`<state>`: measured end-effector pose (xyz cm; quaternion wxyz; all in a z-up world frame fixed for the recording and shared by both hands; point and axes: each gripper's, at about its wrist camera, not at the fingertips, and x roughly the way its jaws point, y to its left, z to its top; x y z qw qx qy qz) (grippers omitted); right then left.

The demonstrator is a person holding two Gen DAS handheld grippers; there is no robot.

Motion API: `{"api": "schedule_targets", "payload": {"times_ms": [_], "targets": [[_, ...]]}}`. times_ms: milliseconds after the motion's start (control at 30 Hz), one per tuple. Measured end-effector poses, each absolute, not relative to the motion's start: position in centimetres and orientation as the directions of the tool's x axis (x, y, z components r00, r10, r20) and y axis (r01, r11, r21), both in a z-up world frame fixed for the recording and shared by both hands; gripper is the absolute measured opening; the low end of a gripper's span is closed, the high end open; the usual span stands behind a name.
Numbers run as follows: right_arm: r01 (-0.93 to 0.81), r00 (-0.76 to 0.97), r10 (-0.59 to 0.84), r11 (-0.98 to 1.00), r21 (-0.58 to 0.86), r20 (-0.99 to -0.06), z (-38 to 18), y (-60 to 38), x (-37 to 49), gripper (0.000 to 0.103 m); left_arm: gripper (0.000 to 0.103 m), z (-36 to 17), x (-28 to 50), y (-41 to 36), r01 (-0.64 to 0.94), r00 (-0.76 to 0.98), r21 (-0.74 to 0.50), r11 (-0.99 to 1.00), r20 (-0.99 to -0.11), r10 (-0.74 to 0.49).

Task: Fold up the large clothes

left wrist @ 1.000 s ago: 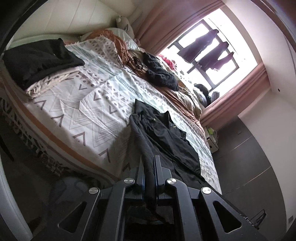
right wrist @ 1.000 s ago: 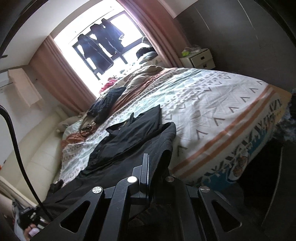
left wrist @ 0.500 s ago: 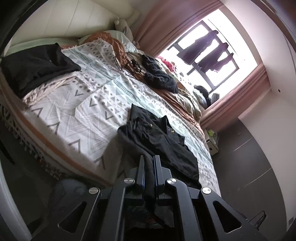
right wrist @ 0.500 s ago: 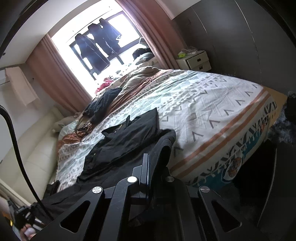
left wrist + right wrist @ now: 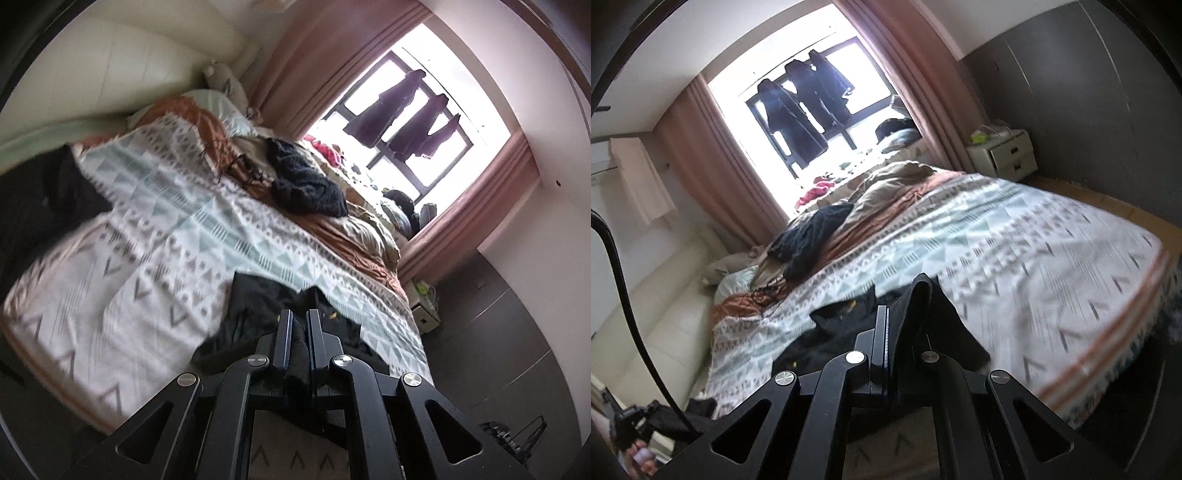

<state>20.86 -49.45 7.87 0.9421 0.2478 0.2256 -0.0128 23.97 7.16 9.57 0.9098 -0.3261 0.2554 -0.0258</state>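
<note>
Your left gripper (image 5: 298, 332) is clamped on a fold of the black garment (image 5: 258, 314), the dark cloth pinched between its two pads. Your right gripper (image 5: 899, 332) is clamped on the same garment (image 5: 923, 317) too, with a loop of cloth standing up over its fingers. The rest of the garment lies on the patterned bedspread (image 5: 177, 236) near the bed's near edge, its collar end toward the middle of the bed.

This looks like the fold-over step: you hold two corners of the hem and carry them up and across toward the collar. Keep both hands level with each other, so the fold line comes out straight and parallel to the bed's near edge. Keep the cloth taut between the two grippers (a slack middle will sag and crease). Lift high enough that the hanging part clears the layer below and does not drag it along. Lay the held edge down just short of the collar, then let go with both at once.

Mind the other black pile (image 5: 306, 184) toward the far edge, by the window; it is well apart.
</note>
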Motion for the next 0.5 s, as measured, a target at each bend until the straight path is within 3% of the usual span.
{"api": "schedule_targets", "payload": {"times_ms": [500], "targets": [[0.138,0.894,0.074,0.893,0.429,-0.441,9.8,-49.7,35.6,0.003,0.007,12.3,37.2,5.9,-0.147,0.865,-0.511,0.847,-0.482,-0.141]]}}
